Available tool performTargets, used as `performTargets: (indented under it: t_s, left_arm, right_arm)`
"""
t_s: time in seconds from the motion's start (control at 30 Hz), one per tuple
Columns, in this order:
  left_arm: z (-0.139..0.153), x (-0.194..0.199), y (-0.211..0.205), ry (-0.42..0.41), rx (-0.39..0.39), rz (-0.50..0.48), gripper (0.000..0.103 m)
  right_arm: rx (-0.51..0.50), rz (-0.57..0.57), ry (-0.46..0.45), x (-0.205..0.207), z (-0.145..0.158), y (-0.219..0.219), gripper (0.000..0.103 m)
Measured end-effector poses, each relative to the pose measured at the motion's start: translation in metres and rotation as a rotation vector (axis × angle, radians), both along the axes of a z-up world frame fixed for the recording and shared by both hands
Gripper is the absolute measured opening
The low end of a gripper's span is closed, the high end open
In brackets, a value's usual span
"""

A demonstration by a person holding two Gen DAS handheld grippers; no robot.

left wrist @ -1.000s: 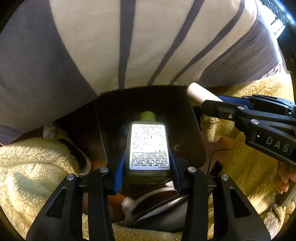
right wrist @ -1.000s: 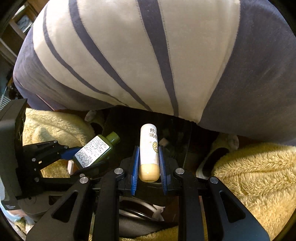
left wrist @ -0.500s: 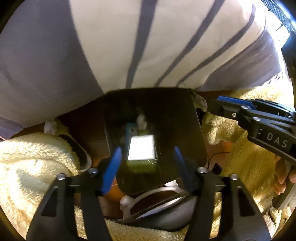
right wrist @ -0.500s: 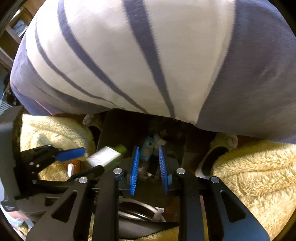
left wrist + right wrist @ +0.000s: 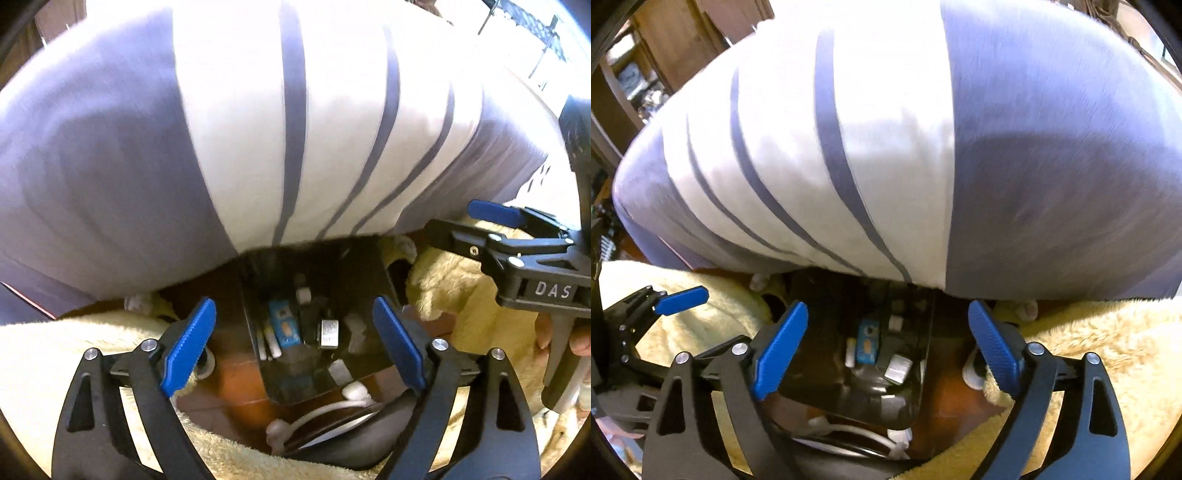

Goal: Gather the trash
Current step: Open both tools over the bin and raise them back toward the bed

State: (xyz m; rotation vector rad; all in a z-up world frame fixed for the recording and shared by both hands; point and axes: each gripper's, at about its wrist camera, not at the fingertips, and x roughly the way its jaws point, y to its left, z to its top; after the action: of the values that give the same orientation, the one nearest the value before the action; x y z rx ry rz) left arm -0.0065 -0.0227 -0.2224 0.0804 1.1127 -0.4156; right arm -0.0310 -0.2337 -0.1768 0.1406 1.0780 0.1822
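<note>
A dark bin [image 5: 373,280] stands below both grippers, under the person's striped shirt; it also shows in the right wrist view [image 5: 827,376]. Inside lie several pieces of trash: a blue packet [image 5: 283,328], a bottle with a white label [image 5: 328,334] and white tubes [image 5: 267,341]. The same blue packet [image 5: 868,343] and labelled bottle [image 5: 897,367] show in the right wrist view. My left gripper [image 5: 293,347] is open and empty above the bin. My right gripper [image 5: 886,350] is open and empty above it too, and shows at the right of the left wrist view [image 5: 491,221].
The person's grey and white striped shirt [image 5: 258,129] fills the upper half of both views. Fluffy cream fabric [image 5: 55,343] lies on both sides of the bin. A white cable and a dark object [image 5: 343,410] sit near the bin's close edge. Wooden furniture [image 5: 683,40] stands behind.
Both grippers opened. The green bottle dropped from my left gripper and the cream tube from my right gripper into the bin. Both grippers then rose a little.
</note>
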Motion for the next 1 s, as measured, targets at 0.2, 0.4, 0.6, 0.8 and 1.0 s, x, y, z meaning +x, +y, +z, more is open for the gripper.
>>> performTargets:
  t_s: [0.2,0.4,0.6,0.8,1.0]
  left_arm:
    - [0.05,-0.005,0.011,-0.131,0.011,0.037,0.089]
    - [0.099,0.007,0.032,-0.245,-0.035,0.091,0.09]
    - [0.125,0.028,0.037,-0.316,0.009,0.088,0.09]
    - [0.135,0.063,0.038,-0.329,0.013,0.126,0.09]
    - [0.139,0.101,0.035,-0.336,0.033,0.127,0.09]
  right_arm:
    - [-0.009,-0.013,-0.138,-0.006,0.049,-0.007,0.093]
    - [0.005,-0.06,-0.267,0.007,0.094,-0.014,0.094]
    - [-0.09,-0.048,-0.321,0.03,0.117,-0.01,0.094]
    - [-0.093,-0.06,-0.316,0.063,0.125,-0.017,0.094]
    - [-0.09,-0.088,-0.293,0.111,0.12,-0.018,0.094]
